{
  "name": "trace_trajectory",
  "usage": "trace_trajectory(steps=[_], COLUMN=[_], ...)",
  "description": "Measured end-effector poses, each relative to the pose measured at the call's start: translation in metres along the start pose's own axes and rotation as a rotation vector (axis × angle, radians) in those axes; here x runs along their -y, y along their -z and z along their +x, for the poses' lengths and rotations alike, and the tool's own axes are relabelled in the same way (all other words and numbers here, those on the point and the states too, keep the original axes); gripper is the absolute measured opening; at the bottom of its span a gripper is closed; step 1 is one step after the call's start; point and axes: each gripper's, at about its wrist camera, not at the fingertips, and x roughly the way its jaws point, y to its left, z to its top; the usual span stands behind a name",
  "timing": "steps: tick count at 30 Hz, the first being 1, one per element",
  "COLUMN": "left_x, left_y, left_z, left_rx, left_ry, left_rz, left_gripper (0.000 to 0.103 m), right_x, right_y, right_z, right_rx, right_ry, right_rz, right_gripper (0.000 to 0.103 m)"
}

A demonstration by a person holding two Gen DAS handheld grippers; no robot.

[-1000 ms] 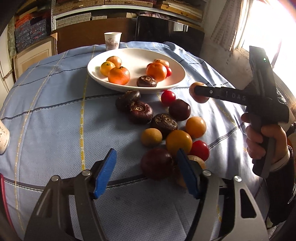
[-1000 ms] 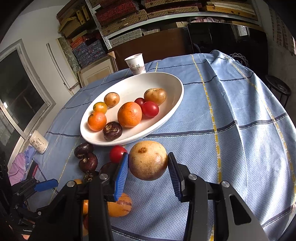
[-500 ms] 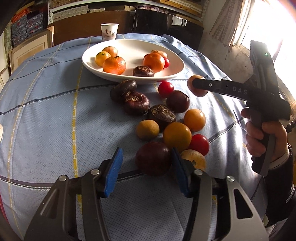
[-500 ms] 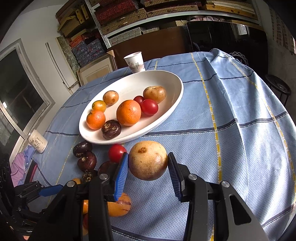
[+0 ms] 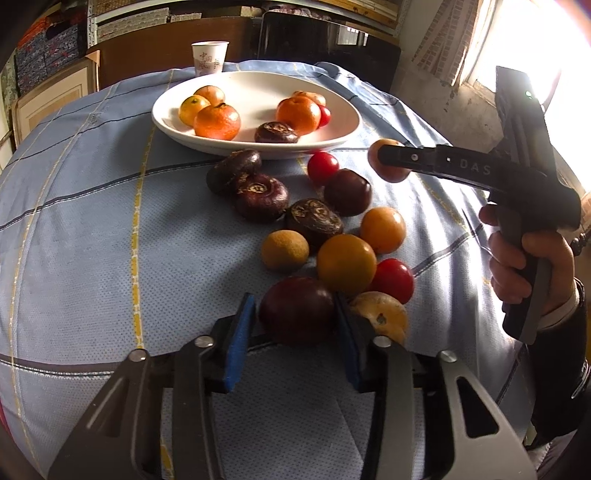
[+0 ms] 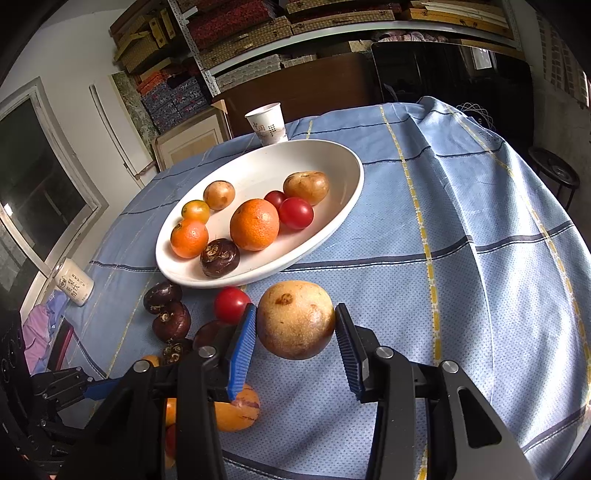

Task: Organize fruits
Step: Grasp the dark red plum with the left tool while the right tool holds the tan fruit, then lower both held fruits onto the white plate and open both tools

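Blue tablecloth [image 6: 461,229]; gripper [image 5: 391,162] lettered "DAS"

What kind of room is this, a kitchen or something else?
Probably a cluttered storeroom or a home's back room, not clearly a kitchen. Metal shelves behind hold stacked boxes and woven cases, framed panels lean on the wall, and a round table under a blue checked cloth carries the white dish.

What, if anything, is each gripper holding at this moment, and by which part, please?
The right gripper holds a tan round fruit by its opposite sides, off the tablecloth. The left gripper brackets a dark purple fruit on its flanks; a firm hold cannot be told.
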Motion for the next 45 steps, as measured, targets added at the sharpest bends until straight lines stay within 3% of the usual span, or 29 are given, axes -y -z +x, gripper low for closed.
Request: trace_trajectory(steps=[11,17,22,26,29,36,45], left_x=[0.001,-0.008,-0.022,-0.033,-0.041,-0.061,-0.069], left_y=[0.0,-0.007,-0.041,-0.087,-0.122,-0.178,-0.19], left_z=[-0.001,-0.023,-0.053,-0.062,-0.053,0.006,0.05], left_rx=[0.006,0.079,0.163,0.217,0.25,0.198,0.153], left_ry=[-0.009,-0.001,-0.017,-0.051,-0.085,-0.137,-0.134], left_rz=[-0.002,-0.043,-0.052,-0.066,-0.089,-0.131,-0.129], left_gripper=[0.038,0.038,0.038,0.038,0.038,0.038,0.038], right_x=[0.0,-0.012,-0.03,-0.049,-0.058,-0.062,-0.061], right_y=[-0.001,-0.003,-0.023,-0.048,-0.066,-0.079,-0.086], right_z=[0.0,-0.016,-0.025,-0.022,-0.005,0.044,0.067], right_rx=[0.005,0.066,0.106,0.152,0.171,0.113,0.107], right_ry=[0.017,0.018,-0.026,-0.025,-0.023,-0.009,-0.036], right_rz=[-0.015,-0.053,-0.089,-0.133,-0.145,-0.151,-0.166], right_gripper=[0.043,0.043,0.043,0.043,0.043,0.043,0.043])
